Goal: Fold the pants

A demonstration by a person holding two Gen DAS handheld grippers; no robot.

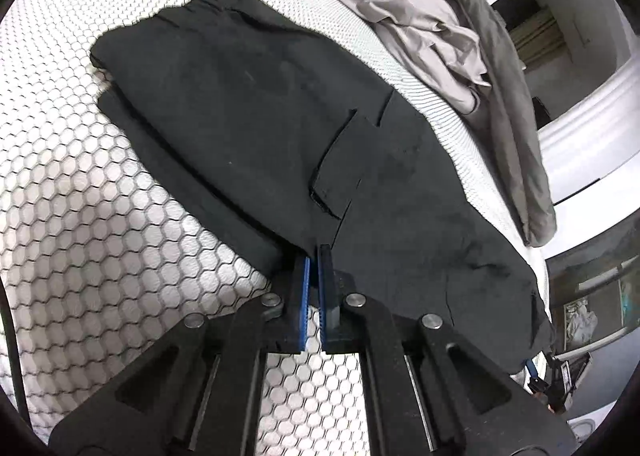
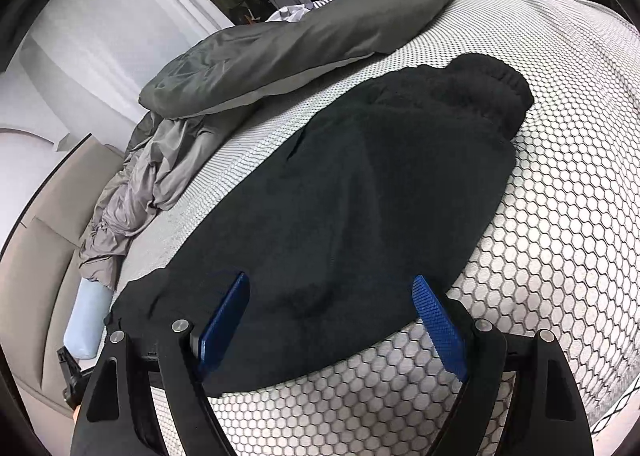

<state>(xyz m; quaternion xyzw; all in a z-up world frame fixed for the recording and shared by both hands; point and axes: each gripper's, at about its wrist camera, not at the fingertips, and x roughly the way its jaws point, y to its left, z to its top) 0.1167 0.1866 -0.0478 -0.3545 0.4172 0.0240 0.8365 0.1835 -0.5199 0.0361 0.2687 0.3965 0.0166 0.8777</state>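
Note:
Black pants (image 1: 260,116) lie flat on a white mattress with a honeycomb pattern (image 1: 80,196), legs laid one on the other, waistband at the far left and a pocket flap near the middle. My left gripper (image 1: 315,256) is shut at the near edge of the pants, its blue pads almost together with only a thin gap; I cannot tell whether cloth is pinched between them. In the right wrist view the same pants (image 2: 360,196) run away from me. My right gripper (image 2: 332,284) is open and empty, its blue pads (image 2: 436,316) spread over the near end of the pants.
A crumpled grey duvet (image 1: 420,16) lies along the far side of the bed, also in the right wrist view (image 2: 280,52). Beyond it are white wall mouldings (image 1: 580,128) and a dark doorway. The mattress edge drops off at the right (image 1: 540,268).

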